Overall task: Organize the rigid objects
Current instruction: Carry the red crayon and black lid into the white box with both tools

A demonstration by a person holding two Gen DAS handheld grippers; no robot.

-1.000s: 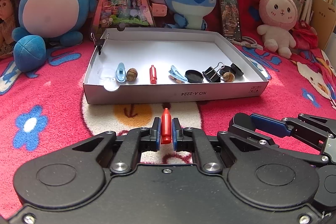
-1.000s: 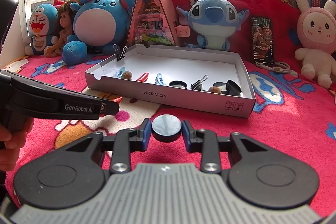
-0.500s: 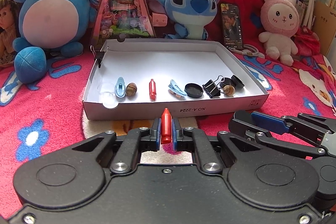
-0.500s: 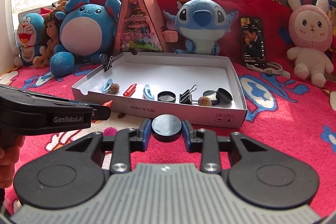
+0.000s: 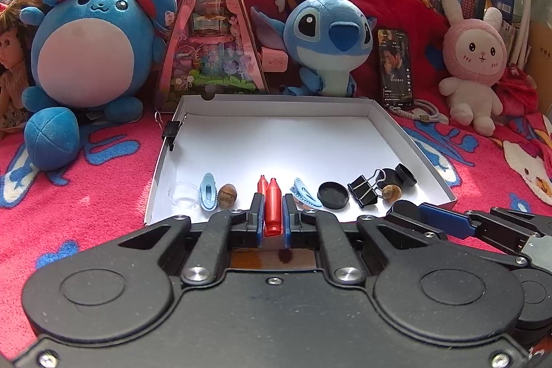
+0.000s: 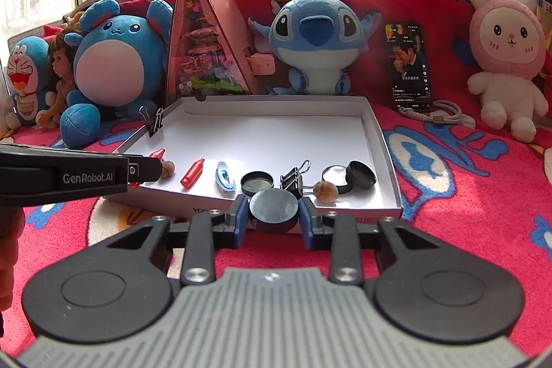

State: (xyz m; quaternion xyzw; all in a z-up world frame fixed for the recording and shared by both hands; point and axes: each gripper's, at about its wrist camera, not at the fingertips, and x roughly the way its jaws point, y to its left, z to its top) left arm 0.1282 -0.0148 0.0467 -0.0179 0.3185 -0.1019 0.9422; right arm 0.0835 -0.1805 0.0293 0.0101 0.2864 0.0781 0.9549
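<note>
My left gripper (image 5: 271,217) is shut on a small red bullet-shaped piece (image 5: 272,206), held over the near wall of the white box (image 5: 276,140). A matching red piece (image 5: 261,185) lies in the box just behind it. Along the box's near side lie a clear cup (image 5: 183,194), blue clips (image 5: 208,196), acorns (image 5: 227,195), a black lid (image 5: 332,195) and a binder clip (image 5: 364,188). My right gripper (image 6: 273,215) is shut on a round black lid (image 6: 273,208), just short of the box's front wall (image 6: 345,220). The left gripper (image 6: 145,168) reaches in from the left in the right wrist view.
Plush toys (image 5: 86,57) and a triangular toy case (image 5: 212,33) stand behind the box on a red patterned blanket (image 5: 69,181). A phone (image 5: 395,64) leans at the back right beside a pink rabbit plush (image 5: 474,64). A binder clip (image 5: 170,132) grips the box's left wall.
Both grippers have moved forward toward the box and risen a little, each keeping its piece. The left gripper's tip now hangs over the box's near edge.
</note>
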